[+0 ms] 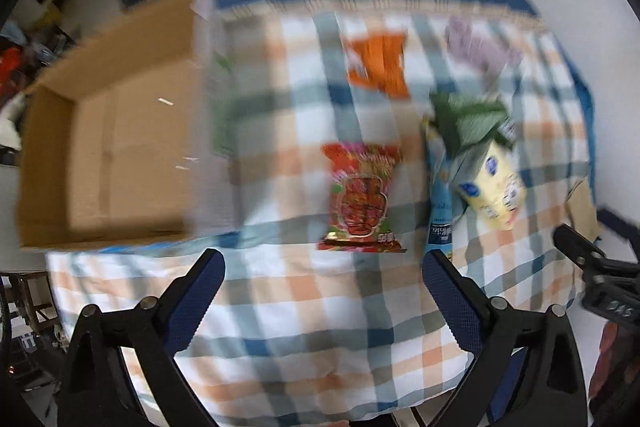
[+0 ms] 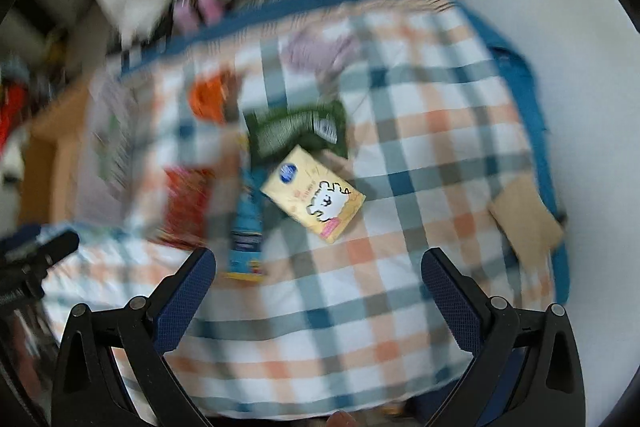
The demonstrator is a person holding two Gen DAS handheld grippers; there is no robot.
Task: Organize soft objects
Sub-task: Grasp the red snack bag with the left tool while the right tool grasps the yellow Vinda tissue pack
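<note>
Several soft packs lie on a plaid cloth [image 1: 304, 307]: a red snack bag [image 1: 362, 197], an orange bag [image 1: 378, 65], a green bag [image 1: 466, 121], a yellow tissue pack [image 1: 494, 187], a blue pack [image 1: 438, 203] and a lilac item [image 1: 478, 45]. My left gripper [image 1: 324, 263] is open and empty, above the cloth in front of the red bag. My right gripper [image 2: 318, 265] is open and empty, in front of the yellow tissue pack [image 2: 314, 197] and green bag [image 2: 296, 131]. The views are blurred.
An open cardboard box [image 1: 112, 155] stands at the cloth's left edge. A brown cardboard piece [image 2: 526, 221] lies at the right edge of the cloth [image 2: 400, 155]. Cluttered bags and a white box sit behind the table. The right gripper's tip [image 1: 580, 247] shows in the left wrist view.
</note>
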